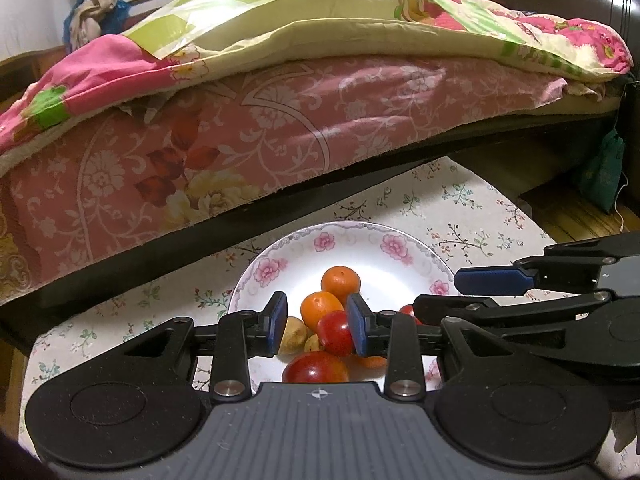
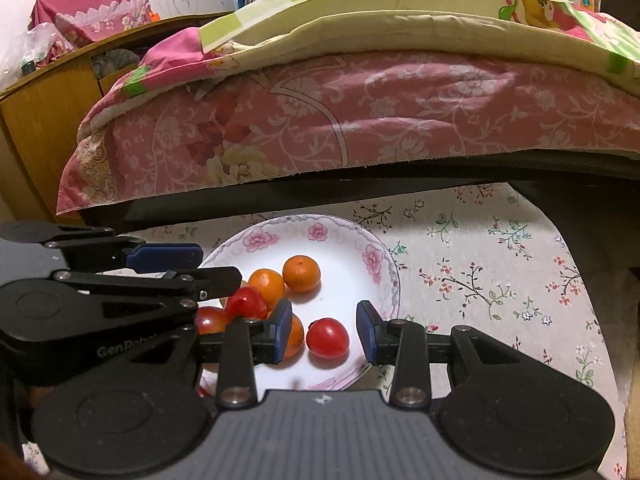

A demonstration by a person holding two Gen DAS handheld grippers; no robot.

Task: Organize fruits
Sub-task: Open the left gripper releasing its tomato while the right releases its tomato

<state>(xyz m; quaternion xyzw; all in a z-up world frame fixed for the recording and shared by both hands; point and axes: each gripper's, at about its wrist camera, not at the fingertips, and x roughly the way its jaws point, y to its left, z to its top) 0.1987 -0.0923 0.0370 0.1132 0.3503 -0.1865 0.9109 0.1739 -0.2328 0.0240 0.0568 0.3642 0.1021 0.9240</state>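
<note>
Fruits (image 2: 301, 273) all sit heaped on the plate (image 2: 376, 248); nothing looks sorted yet, and left claw (image 1: 318, 328) and right claw (image 2: 324, 330) hover slightly parted, empty.

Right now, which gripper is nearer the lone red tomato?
Right. The right gripper frames the lone red tomato between its open fingers; the left gripper hovers over the clustered fruit beside it.

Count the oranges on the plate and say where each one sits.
3. One orange lies farthest back on the plate, a second just left of it, a third nearer, half hidden behind the right gripper's pad. More may be hidden under the grippers.
</note>
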